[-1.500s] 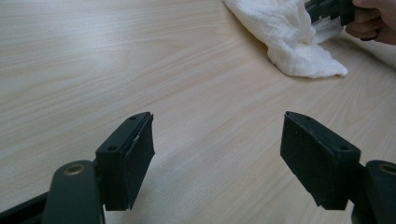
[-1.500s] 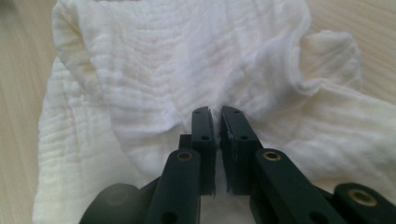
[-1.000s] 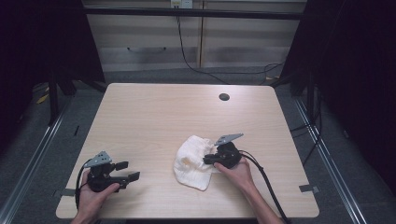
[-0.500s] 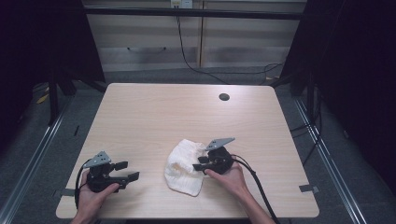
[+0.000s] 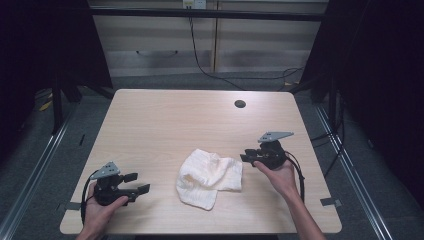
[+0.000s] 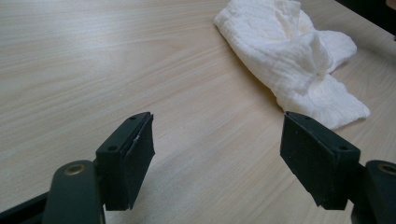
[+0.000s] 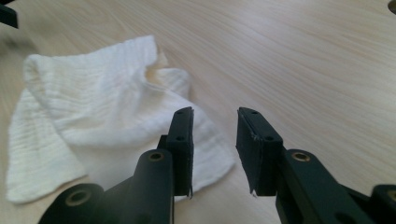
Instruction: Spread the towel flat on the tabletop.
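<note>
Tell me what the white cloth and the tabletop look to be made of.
White cloth: soft woven fabric, probably cotton gauze or muslin; matte, with fine ribbed crinkles and limp, rumpled folds. Tabletop: pale wood grain, likely laminate or veneer rather than solid wood; it is smooth with a faint sheen, and straight streaks run across it.

Light wood-grain rectangular surface, round dark hole near its far edge. Black cable hangs down pale wall panels behind. Grey floor alongside.
</note>
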The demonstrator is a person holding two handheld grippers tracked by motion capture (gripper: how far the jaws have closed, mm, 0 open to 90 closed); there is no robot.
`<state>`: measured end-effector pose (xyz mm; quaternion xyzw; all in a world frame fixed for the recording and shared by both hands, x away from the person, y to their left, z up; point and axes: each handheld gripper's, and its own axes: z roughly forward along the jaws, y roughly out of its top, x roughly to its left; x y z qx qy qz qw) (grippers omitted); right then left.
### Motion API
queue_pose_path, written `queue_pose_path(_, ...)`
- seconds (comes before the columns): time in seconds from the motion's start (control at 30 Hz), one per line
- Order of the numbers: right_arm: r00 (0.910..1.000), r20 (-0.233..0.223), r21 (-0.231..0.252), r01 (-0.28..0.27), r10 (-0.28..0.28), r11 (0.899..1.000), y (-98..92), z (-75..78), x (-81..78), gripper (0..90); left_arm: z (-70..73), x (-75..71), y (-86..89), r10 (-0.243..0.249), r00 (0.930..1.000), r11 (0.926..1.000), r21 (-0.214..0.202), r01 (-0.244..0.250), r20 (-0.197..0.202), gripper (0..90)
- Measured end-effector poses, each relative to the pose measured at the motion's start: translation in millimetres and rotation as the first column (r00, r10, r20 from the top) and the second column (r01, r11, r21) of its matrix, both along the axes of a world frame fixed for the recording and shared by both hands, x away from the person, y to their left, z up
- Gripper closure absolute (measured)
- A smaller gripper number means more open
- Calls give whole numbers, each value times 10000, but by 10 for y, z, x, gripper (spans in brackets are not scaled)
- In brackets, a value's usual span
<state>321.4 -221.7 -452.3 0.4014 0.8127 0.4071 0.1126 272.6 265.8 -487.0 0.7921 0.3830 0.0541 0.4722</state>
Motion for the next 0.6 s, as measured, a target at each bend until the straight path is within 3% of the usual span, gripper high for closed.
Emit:
queue_pose_path(0.2, 9987, -514, -69, 45, -49, 10000, -2, -241, 90, 675, 4, -1, 19, 55, 10000, 10000, -38, -55, 47, 257)
queue_pose_path(0.4, 9968, -765, -35, -254, 251, 9997, 63, -390, 102, 600, -1, 6, 7, 22, 10000, 10000, -14, -22, 20, 257)
queue_pose_path(0.6, 9961, -840, -619, -312, 260, 9976, 131, -483, 119, 600, 2, 3, 15, 44, 10000, 10000, -24, -44, 42, 257)
